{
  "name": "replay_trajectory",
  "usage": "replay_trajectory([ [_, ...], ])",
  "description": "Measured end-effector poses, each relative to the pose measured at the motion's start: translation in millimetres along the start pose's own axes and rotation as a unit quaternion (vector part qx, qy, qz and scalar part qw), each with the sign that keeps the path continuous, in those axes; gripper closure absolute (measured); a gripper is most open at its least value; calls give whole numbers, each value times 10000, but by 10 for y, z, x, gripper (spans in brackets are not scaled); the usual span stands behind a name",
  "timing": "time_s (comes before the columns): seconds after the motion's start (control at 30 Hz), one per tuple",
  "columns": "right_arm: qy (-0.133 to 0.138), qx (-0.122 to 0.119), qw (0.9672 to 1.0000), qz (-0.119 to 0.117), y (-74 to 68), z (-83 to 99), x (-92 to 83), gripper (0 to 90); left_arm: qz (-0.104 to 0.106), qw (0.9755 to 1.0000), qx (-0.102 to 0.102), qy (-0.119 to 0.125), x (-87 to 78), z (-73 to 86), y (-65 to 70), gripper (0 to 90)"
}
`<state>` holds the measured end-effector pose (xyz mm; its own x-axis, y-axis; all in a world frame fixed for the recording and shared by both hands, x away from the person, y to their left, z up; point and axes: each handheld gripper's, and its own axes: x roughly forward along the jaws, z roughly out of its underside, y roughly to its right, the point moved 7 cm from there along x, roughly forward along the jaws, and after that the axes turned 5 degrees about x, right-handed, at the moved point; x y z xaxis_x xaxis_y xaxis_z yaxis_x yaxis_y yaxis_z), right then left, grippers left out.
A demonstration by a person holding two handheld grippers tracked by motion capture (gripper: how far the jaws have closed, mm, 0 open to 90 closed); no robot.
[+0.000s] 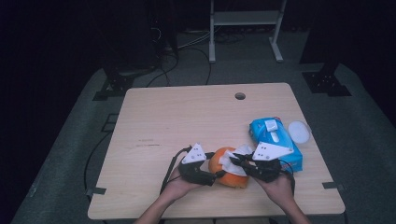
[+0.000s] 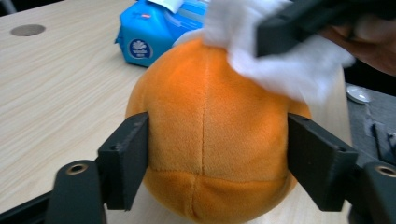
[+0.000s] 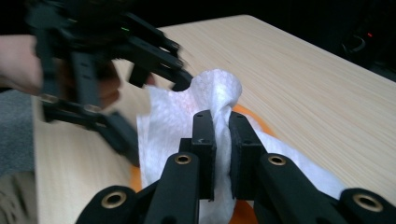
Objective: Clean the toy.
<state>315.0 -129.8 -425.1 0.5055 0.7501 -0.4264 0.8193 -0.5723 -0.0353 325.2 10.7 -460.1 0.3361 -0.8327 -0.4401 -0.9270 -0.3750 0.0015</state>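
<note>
Nearest the lens in the left gripper view, the round orange plush ball [image 2: 210, 140] sits on the pale wood-grain tabletop [image 2: 60, 98], bracketed by the left tool [image 2: 219, 158], whose two black jaws press its flanks and steady it. In the right gripper view the right tool [image 3: 222, 140] has its jaws together, pinching a fold of the white crumpled wipe [image 3: 187, 116], which drapes over the top of the ball (orange shows beneath the cloth on both sides). From the high view the ball [image 1: 223, 173] lies near the front edge, between both hands. Judgement on the step in hand, wiping the plush surface: the left grip should stay firm but not crush the soft body, lest the ball roll under the strokes; the right hand should drag the wipe with light pressure in short passes, keeping the pinched fold from slipping free, and turn the ball to reach covered areas. The blue soft pack of wipes [image 2: 154, 35] lies just behind; it carries a round white-and-blue emblem and a small red mark, but the writing is too small to read. A white round lid [image 1: 299, 131] rests beside the pack.
</note>
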Motion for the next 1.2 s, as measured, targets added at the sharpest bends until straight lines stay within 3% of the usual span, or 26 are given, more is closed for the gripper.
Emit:
replay_trajectory([
  [0.1,-69,96,9999,7,82,47,-29,818,154,9998,-153,45,8,-12,-2,172],
  [0.2,-113,59,9999,-56,40,59,-14,818,191,9995,-269,-15,22,1,-5,136],
  [0.3,-113,-83,9998,-119,-65,20,21,818,108,9999,19,-69,-3,11,13,247],
  [0.47,-40,-270,9989,-394,-283,-69,121,818,49,9976,681,-146,13,-16,134,301],
  [0.53,-80,-334,9988,-361,-292,-77,138,818,43,9973,722,-158,8,-12,134,308],
  [0.63,-66,-205,9992,-327,-231,-73,118,819,104,9975,682,-137,-4,8,115,309],
  [0.7,-65,-89,9999,-92,-67,-37,58,819,153,9981,597,-98,-2,6,104,269],
  [0.77,-54,14,10000,-49,4,-6,29,819,270,9989,378,-41,9,-7,96,200],
  [0.83,-39,8,10000,-21,4,-2,20,818,247,9991,349,-56,14,-8,93,204],
  [0.97,-53,-165,9998,-87,-134,-49,56,818,99,9978,648,-97,6,-18,124,290],
  [1.1,-101,-307,9990,-305,-300,-78,135,818,50,9949,995,-157,12,-33,190,300],
  [1.2,-140,-347,9988,-323,-309,-83,156,819,73,9944,1050,-130,5,-31,199,304],
])
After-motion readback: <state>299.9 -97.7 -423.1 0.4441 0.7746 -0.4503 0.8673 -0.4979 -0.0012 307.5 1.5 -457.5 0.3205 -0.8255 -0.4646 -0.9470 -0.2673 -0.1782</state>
